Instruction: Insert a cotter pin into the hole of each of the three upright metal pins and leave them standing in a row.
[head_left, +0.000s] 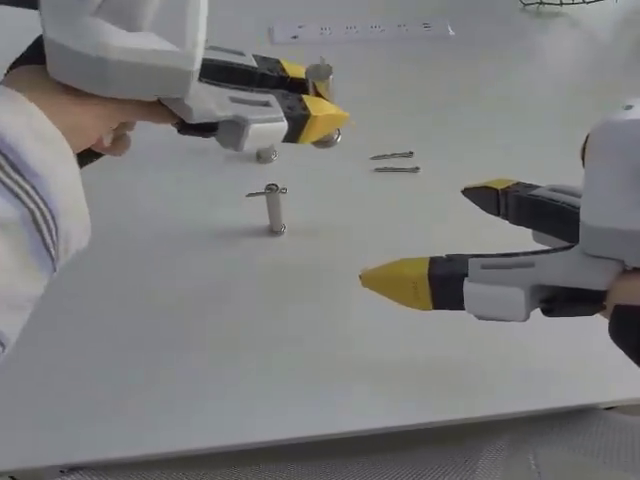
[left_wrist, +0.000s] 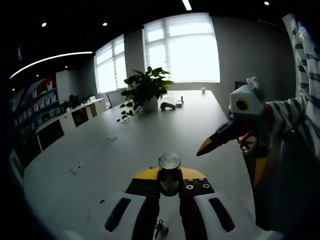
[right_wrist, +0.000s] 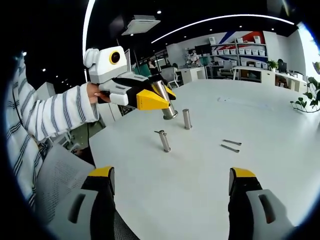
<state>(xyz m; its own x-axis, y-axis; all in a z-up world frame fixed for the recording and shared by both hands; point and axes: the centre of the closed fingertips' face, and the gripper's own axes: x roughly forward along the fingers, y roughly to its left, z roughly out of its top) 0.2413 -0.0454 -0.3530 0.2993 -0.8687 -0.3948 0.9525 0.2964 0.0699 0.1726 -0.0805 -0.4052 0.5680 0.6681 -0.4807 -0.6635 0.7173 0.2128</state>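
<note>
Jaws of the right gripper (head_left: 432, 235), nearest at 3 o'clock, are held wide apart, empty. Further off at 10 o'clock, a metal pin (head_left: 274, 212) is stood upright w/ a cotter pin (head_left: 266, 190) through its top; loose cotter pins (head_left: 392, 156) are laid at 1 o'clock. Farthest, at 12 o'clock, a second pin (head_left: 319, 72) is clamped in the left gripper (head_left: 318, 97).

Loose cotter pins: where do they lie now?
In the head view, the cotter pins lie on the table, right of the fitted metal pin.
</note>
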